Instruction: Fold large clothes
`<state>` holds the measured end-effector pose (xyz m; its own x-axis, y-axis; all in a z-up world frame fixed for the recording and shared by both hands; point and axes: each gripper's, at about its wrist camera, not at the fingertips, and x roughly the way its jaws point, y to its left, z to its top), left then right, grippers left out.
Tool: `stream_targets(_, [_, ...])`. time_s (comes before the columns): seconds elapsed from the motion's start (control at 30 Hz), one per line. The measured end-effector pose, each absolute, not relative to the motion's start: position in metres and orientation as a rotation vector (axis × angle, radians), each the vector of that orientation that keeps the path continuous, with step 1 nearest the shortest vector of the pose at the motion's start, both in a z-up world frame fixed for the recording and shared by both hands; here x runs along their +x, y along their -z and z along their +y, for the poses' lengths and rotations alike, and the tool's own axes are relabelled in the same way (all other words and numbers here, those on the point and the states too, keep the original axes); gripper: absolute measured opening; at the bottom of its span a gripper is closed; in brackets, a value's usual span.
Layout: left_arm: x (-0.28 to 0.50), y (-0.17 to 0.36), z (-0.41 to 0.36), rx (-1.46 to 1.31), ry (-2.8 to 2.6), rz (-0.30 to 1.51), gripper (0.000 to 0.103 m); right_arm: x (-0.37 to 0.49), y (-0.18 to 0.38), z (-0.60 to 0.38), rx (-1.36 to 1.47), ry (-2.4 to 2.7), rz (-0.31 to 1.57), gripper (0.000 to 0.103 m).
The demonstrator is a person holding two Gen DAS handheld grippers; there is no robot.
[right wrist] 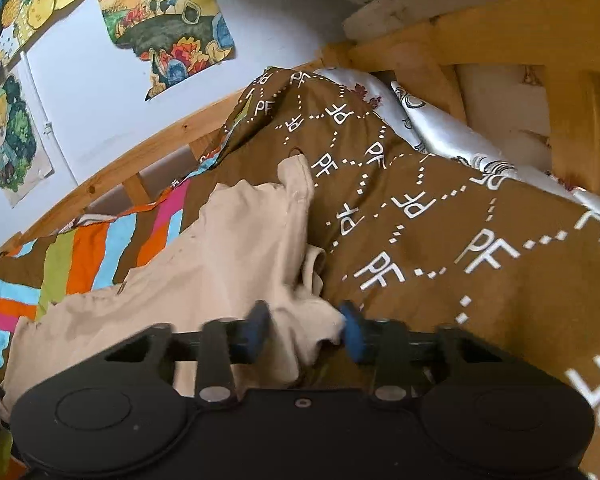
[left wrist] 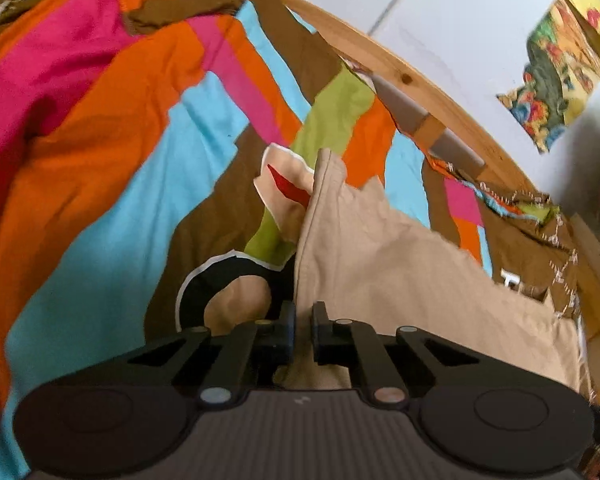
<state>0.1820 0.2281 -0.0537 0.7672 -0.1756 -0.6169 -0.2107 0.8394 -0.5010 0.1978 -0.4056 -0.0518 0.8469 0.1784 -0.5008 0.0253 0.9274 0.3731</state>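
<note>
Grasping is the step in hand — left gripper (left wrist: 303, 334) pinches the beige garment (left wrist: 384, 264), right gripper (right wrist: 305, 330) straddles a bunched edge with jaws apart — next, clamp and lift together.

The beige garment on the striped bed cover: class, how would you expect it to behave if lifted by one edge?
The beige garment will probably hang floppy, since it already lies creased and bunched. It seems light: a thin edge stands up at the left gripper. It may slide on the bed cover rather than snag, though that is uncertain.
</note>
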Motion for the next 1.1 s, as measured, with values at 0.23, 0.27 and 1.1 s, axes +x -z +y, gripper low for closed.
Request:
stream_targets(0.23, [0.147, 0.015, 0.228, -0.559, -0.044, 0.710, 0.006, 0.187, 0.026, -0.405, 0.482, -0.027, 0.556, 0.012])
stream_targets(0.27, [0.149, 0.018, 0.231, -0.562, -0.044, 0.731, 0.006, 0.180, 0.018, -0.405, 0.494, -0.034, 0.558, 0.011])
stream_targets(1.1, [0.179, 0.067, 0.212, -0.327, -0.045, 0.847, 0.008, 0.164, 0.039, -0.386, 0.207, 0.086, 0.580, 0.004])
